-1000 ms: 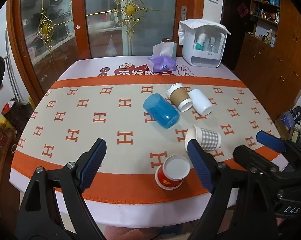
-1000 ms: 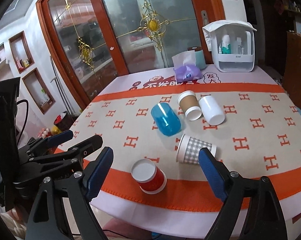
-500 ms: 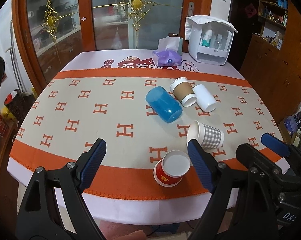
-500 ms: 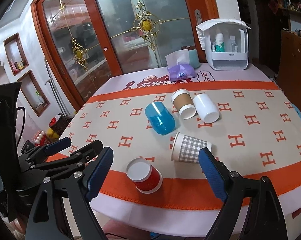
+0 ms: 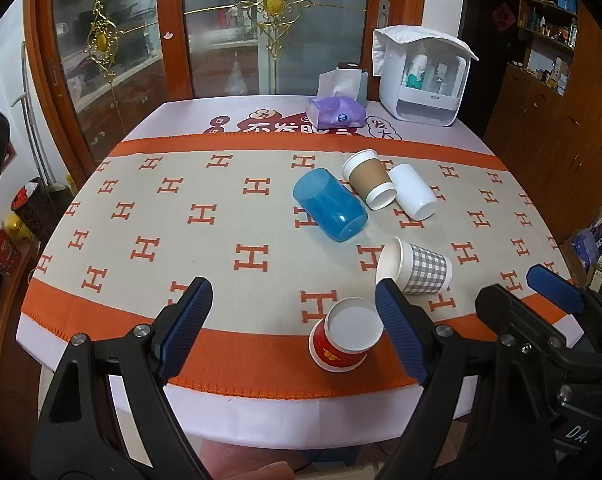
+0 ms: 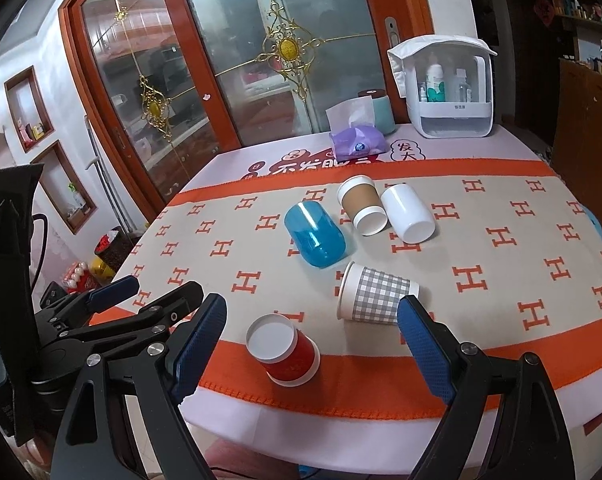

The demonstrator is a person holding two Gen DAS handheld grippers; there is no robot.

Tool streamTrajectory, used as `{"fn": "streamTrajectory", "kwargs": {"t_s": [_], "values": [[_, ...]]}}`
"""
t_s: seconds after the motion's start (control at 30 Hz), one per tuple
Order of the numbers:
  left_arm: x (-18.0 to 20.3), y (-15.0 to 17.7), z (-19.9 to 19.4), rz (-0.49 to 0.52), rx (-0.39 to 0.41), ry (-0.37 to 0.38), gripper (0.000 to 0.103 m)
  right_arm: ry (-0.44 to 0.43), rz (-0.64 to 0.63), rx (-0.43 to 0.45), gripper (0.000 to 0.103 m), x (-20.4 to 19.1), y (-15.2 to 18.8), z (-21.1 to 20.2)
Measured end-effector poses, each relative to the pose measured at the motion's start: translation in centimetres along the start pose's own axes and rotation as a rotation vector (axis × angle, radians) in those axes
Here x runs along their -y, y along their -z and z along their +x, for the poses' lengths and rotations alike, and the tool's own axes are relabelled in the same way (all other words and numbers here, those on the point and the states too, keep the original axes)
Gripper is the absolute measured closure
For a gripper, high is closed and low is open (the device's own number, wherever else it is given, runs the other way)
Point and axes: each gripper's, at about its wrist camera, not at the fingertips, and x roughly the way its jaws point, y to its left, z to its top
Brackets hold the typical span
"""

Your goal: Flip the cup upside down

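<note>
Both claws (image 5: 293, 320) (image 6: 313, 340) agape, empty

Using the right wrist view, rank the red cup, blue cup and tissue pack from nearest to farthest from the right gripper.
1. Red cup, near table edge, just ahead of the right gripper.
2. Blue cup, lying mid-table, left of centre.
3. Tissue pack, far end by the door.

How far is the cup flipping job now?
Nothing looks done: all five cups lie on their sides, including the red cup and checked cup. Both the left hand-held gripper and right hand-held gripper are open and empty, short of the table edge. All flipping remains.
</note>
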Motion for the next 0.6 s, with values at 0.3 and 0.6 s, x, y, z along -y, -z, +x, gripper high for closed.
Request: {"fn": "streamTrajectory", "kwargs": {"t_s": [0.3,0.6], "values": [[0.03,-0.12,0.22,0.004,-0.004,-0.008,0.021,0.002,0.002,-0.002,0.014,0.04,0.09,0.07],[-0.04,-0.1,0.18,0.003,-0.002,-0.009,0.021,0.001,0.005,-0.004,0.014,0.18,0.24,0.24]]}}
